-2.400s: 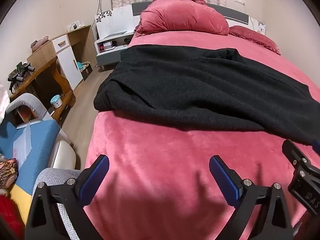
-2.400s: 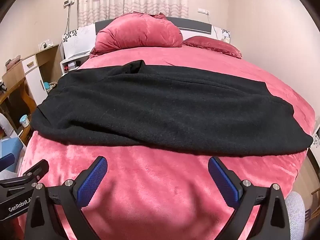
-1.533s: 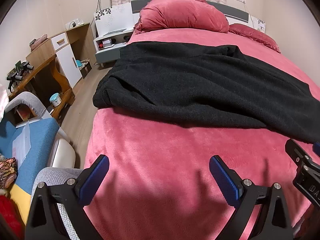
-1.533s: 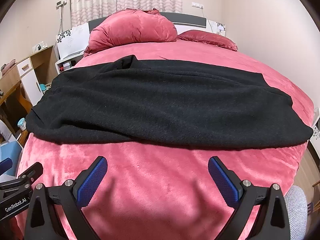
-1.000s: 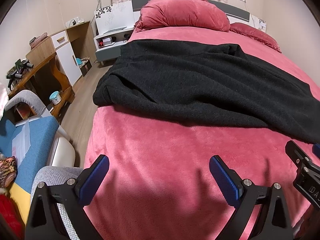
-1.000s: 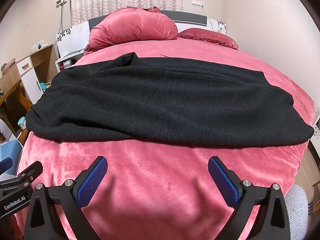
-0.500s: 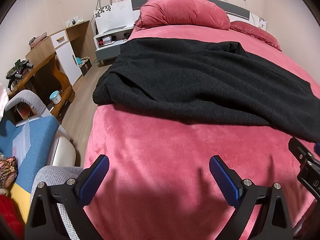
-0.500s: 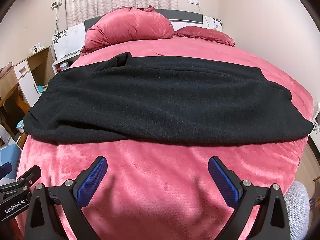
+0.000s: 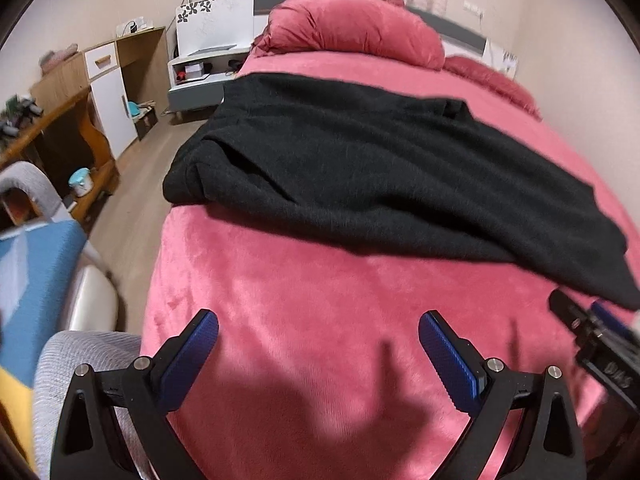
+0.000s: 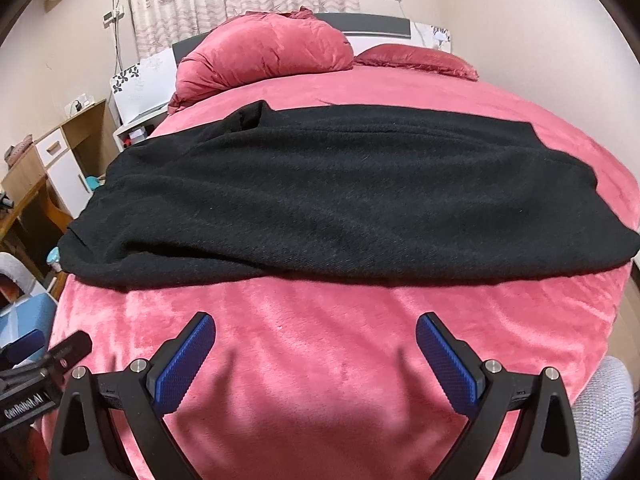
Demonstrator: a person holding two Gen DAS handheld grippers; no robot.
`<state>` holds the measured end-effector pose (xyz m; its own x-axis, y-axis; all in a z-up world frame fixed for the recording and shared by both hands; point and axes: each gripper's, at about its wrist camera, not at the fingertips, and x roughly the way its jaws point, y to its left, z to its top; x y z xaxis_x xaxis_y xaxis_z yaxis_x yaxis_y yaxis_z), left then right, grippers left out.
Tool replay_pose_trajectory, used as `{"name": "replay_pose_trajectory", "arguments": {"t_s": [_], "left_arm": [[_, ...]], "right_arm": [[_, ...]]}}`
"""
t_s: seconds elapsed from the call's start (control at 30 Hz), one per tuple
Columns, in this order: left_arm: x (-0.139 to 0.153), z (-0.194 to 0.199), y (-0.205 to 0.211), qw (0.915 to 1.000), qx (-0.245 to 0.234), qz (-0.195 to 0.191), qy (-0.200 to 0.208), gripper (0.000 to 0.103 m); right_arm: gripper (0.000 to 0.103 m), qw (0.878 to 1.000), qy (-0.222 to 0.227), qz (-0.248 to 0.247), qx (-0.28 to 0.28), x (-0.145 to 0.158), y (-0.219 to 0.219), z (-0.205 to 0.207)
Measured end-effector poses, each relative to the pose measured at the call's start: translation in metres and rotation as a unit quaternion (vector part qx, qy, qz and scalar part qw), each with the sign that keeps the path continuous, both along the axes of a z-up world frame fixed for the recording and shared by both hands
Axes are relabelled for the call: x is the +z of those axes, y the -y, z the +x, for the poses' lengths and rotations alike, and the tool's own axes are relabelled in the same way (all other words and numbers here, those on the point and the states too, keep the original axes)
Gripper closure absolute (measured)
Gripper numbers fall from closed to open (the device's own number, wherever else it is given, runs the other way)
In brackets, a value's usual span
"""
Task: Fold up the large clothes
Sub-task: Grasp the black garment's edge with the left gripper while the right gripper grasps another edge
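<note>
A large black knit garment (image 9: 380,176) lies spread across a red plush bed (image 9: 300,320), folded lengthwise, its bunched left end near the bed's left edge. It also shows in the right wrist view (image 10: 328,196) on the bed (image 10: 320,340). My left gripper (image 9: 318,344) is open and empty, hovering over the bare red cover short of the garment's near edge. My right gripper (image 10: 316,344) is open and empty, also short of the near edge. Each gripper shows at the edge of the other's view.
Red pillows (image 10: 268,52) lie at the headboard. A wooden desk (image 9: 60,120) and white cabinet (image 9: 108,96) stand left of the bed, with a nightstand (image 9: 200,76) behind. A grey and blue chair (image 9: 44,280) is at the near left. A wall runs along the right.
Both grippers have moved forward and slightly toward the garment, with the left view swinging right. The garment has not moved. Both stay open.
</note>
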<state>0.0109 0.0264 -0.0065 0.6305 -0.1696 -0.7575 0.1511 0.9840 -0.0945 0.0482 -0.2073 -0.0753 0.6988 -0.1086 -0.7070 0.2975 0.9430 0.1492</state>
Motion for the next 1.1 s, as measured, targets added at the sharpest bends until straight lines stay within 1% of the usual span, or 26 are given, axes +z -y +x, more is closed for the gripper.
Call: {"name": "replay_pose_trajectory", "arguments": {"t_s": [0.07, 0.13, 0.17, 0.23, 0.33, 0.43, 0.5, 0.6, 0.7, 0.77, 0.83, 0.87, 0.9, 0.97, 1.0, 1.03, 1.1], "left_arm": [[0.003, 0.002, -0.007, 0.9999, 0.001, -0.016, 0.005, 0.001], [0.004, 0.007, -0.016, 0.9994, 0.008, -0.034, 0.002, 0.001], [0.005, 0.011, -0.023, 0.9987, 0.013, -0.050, -0.002, 0.001], [0.006, 0.022, -0.041, 0.9961, 0.035, -0.081, -0.010, 0.001], [0.008, 0.042, -0.069, 0.9904, 0.078, -0.112, -0.022, 0.003], [0.009, 0.064, -0.093, 0.9862, 0.115, -0.115, -0.029, 0.006], [0.008, 0.082, -0.109, 0.9828, 0.136, -0.119, -0.038, 0.007], [0.002, 0.103, -0.125, 0.9733, 0.159, -0.156, -0.057, 0.007], [-0.010, 0.124, -0.135, 0.9556, 0.179, -0.215, -0.093, 0.007], [-0.018, 0.134, -0.136, 0.9463, 0.187, -0.239, -0.111, 0.013], [-0.022, 0.145, -0.133, 0.9416, 0.194, -0.247, -0.122, 0.017], [-0.024, 0.151, -0.130, 0.9422, 0.191, -0.245, -0.126, 0.019], [-0.025, 0.154, -0.127, 0.9438, 0.190, -0.238, -0.129, 0.022], [-0.029, 0.161, -0.122, 0.9481, 0.183, -0.222, -0.136, 0.039], [-0.030, 0.164, -0.117, 0.9504, 0.182, -0.208, -0.142, 0.041], [-0.029, 0.165, -0.114, 0.9527, 0.186, -0.195, -0.141, 0.042], [-0.027, 0.166, -0.115, 0.9545, 0.187, -0.188, -0.136, 0.050]], "right_arm": [[0.007, 1.000, 0.000, 0.025, 0.007, -0.003, 0.003, 0.001], [0.015, 0.998, -0.008, 0.062, 0.010, -0.008, 0.009, 0.003], [0.017, 0.997, -0.010, 0.077, 0.010, -0.009, 0.012, 0.004], [0.024, 0.993, -0.009, 0.119, 0.006, -0.015, 0.023, 0.005], [0.029, 0.986, -0.007, 0.169, -0.009, -0.022, 0.041, 0.008], [0.031, 0.978, 0.005, 0.207, -0.033, -0.028, 0.063, 0.007], [0.032, 0.973, 0.010, 0.227, -0.050, -0.032, 0.076, 0.006], [0.033, 0.963, 0.026, 0.255, -0.084, -0.038, 0.099, -0.001], [0.034, 0.955, 0.040, 0.275, -0.108, -0.042, 0.117, -0.006], [0.036, 0.948, 0.049, 0.291, -0.121, -0.045, 0.130, -0.007], [0.038, 0.940, 0.058, 0.307, -0.134, -0.047, 0.141, -0.007], [0.039, 0.936, 0.065, 0.316, -0.143, -0.048, 0.148, -0.007], [0.042, 0.933, 0.068, 0.322, -0.149, -0.048, 0.154, -0.008], [0.049, 0.925, 0.074, 0.334, -0.165, -0.050, 0.167, -0.009], [0.058, 0.921, 0.076, 0.341, -0.173, -0.052, 0.173, -0.009], [0.072, 0.918, 0.074, 0.345, -0.178, -0.053, 0.179, -0.008], [0.085, 0.919, 0.071, 0.344, -0.181, -0.055, 0.185, -0.009]]}}
